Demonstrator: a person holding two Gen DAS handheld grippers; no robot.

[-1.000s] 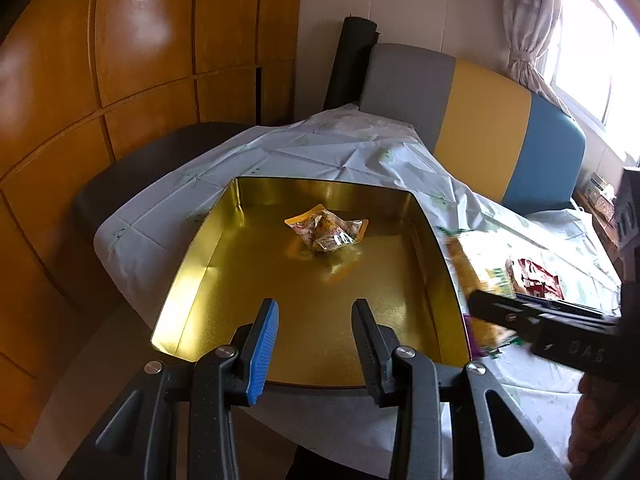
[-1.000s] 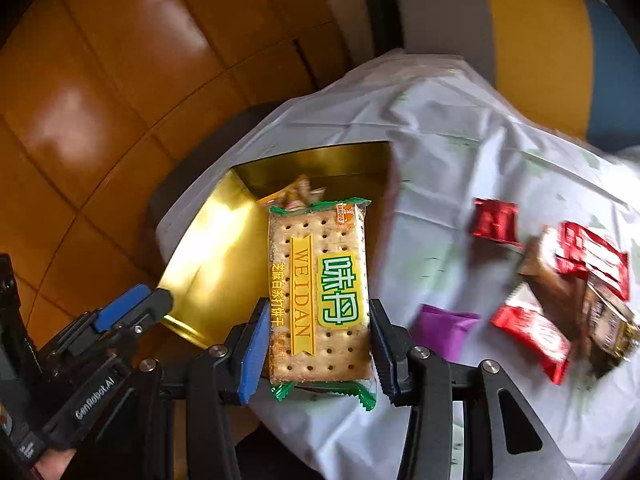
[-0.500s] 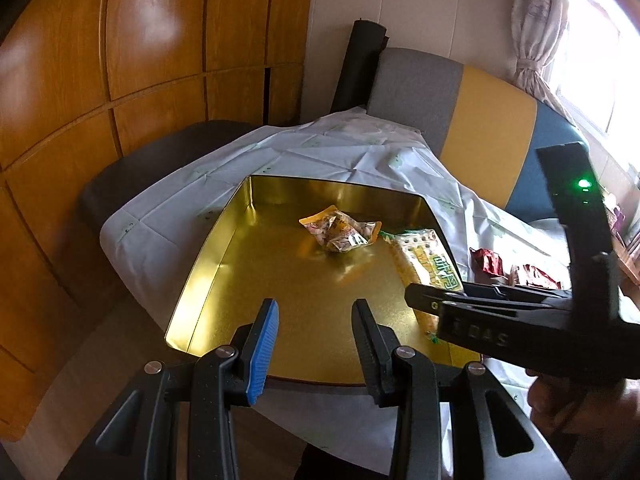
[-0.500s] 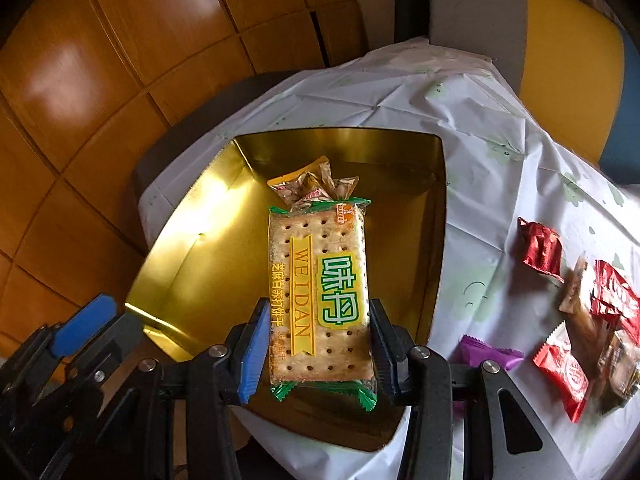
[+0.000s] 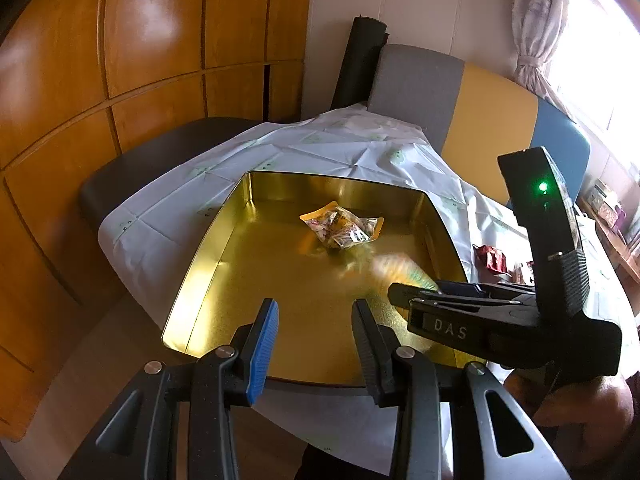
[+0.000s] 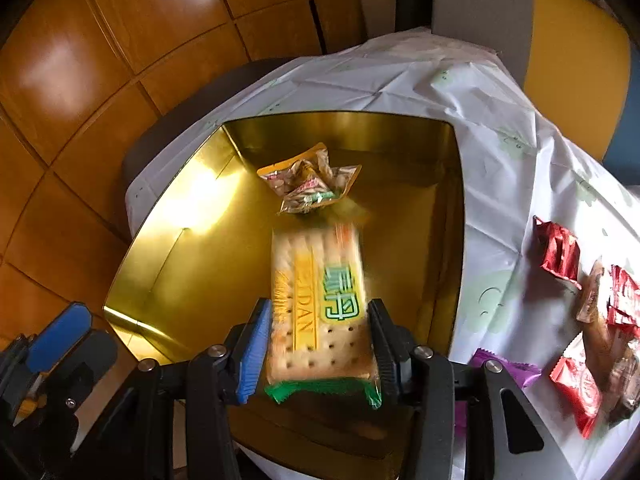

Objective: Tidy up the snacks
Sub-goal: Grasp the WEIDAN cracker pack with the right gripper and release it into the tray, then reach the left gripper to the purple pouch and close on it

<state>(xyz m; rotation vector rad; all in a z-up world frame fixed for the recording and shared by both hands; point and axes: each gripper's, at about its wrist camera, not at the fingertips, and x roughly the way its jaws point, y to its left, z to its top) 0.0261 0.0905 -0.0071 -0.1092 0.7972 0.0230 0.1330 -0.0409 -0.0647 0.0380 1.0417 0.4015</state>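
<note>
A gold tin tray (image 5: pixel 224 248) (image 6: pixel 168 264) sits on the white tablecloth. A small orange snack packet (image 5: pixel 342 227) (image 6: pixel 310 184) lies in its far half. My right gripper (image 6: pixel 318 332) is over the tray's near right part, with the green-and-yellow cracker pack (image 6: pixel 318 300) between its fingers; the pack is motion-blurred and tilts down, and I cannot tell if the pads still press it. It shows as a blur in the left wrist view (image 5: pixel 394 270). My left gripper (image 5: pixel 316 328) is open and empty at the tray's near edge.
Several red, brown and purple wrapped snacks (image 6: pixel 592 308) lie on the cloth (image 6: pixel 500 152) right of the tray. A grey, yellow and blue bench back (image 5: pixel 480 116) stands behind the table. Wooden wall panels (image 5: pixel 120 60) are on the left.
My right gripper carried the cracker pack left from the cloth to over the tray. The pack now blurs and tips downward between the fingers. The left gripper stayed open by the near edge.
</note>
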